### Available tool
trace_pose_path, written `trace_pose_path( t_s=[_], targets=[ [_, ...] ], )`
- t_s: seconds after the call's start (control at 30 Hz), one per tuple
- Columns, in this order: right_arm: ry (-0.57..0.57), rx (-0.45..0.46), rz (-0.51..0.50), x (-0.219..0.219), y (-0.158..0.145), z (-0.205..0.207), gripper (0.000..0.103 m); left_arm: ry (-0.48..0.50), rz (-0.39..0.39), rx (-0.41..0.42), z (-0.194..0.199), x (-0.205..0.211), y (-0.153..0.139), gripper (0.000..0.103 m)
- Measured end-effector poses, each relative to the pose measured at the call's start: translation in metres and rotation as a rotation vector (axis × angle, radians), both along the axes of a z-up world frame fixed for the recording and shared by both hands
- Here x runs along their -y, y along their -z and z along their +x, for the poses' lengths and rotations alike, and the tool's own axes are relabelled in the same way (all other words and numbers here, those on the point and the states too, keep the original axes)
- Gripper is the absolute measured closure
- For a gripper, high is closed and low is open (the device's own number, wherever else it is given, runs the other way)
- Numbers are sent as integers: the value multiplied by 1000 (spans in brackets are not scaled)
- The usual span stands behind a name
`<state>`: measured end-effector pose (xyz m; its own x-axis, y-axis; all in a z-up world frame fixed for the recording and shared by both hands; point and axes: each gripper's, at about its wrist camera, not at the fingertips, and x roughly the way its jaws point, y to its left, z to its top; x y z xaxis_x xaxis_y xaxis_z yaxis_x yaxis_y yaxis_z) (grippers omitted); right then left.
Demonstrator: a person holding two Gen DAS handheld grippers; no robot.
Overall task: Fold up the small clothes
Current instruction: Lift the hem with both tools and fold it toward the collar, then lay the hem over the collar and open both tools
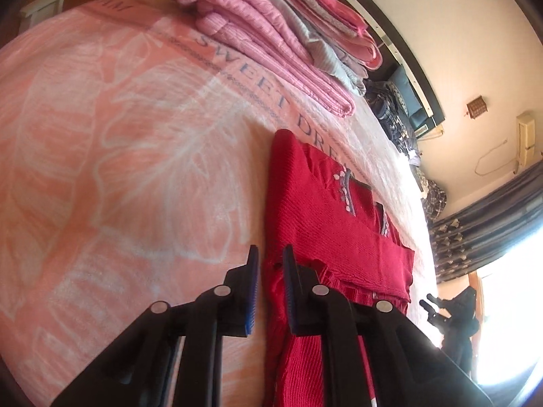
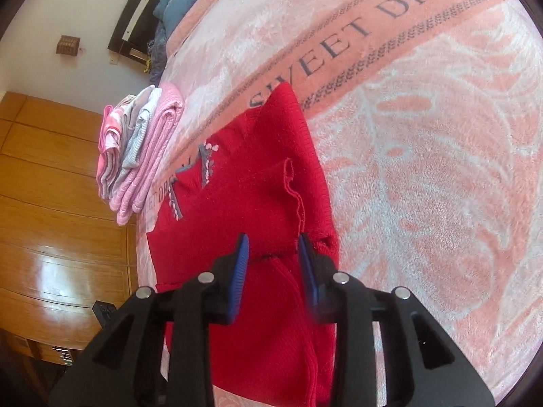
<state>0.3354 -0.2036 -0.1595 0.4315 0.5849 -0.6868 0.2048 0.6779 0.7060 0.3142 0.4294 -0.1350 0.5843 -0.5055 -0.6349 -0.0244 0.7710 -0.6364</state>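
A red knit sweater [image 1: 322, 210] with a grey and white embroidered neckline lies partly folded on the pink blanket [image 1: 118, 135]. My left gripper [image 1: 270, 251] is open at the sweater's left edge, and that edge lies in the gap between the blue pads. In the right wrist view the red sweater [image 2: 244, 183] shows a sleeve folded across its body. My right gripper [image 2: 273, 240] is open just above a fold near the sweater's right side, with red fabric below the gap. Neither gripper holds the cloth.
A stack of folded pink and grey clothes [image 1: 271, 34] [image 2: 142, 149] sits on the blanket [image 2: 424, 169] beyond the sweater. Dark clothes [image 1: 390, 108] are piled by the dark headboard [image 1: 407, 51]. A wooden wardrobe [image 2: 51, 203] stands beside the bed, with curtains [image 1: 485, 234] at a bright window.
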Motion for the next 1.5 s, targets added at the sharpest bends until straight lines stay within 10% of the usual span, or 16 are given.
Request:
trace_pose_path(
  t_s=[0.27, 0.5, 0.7, 0.83, 1.23, 1.4, 1.5],
  targets=[
    [-68, 8, -11, -23, 13, 6, 73, 188, 311, -20, 21, 80, 7, 72],
    [-146, 16, -54, -37, 20, 3, 73, 262, 423, 30, 16, 105, 9, 69],
    [-250, 57, -121, -49, 12, 5, 62, 242, 370, 53, 13, 93, 8, 99],
    [-322, 75, -189, -55, 11, 5, 62, 214, 266, 81, 8, 80, 2, 99],
    [-400, 79, -290, -82, 30, 14, 60, 218, 312, 37, 15, 97, 19, 86],
    [-515, 160, -352, -100, 18, 4, 95, 244, 373, 53, 12, 110, 14, 88],
    [-517, 175, -320, -100, 12, 0, 98, 250, 369, 70, 8, 109, 10, 99]
  ],
)
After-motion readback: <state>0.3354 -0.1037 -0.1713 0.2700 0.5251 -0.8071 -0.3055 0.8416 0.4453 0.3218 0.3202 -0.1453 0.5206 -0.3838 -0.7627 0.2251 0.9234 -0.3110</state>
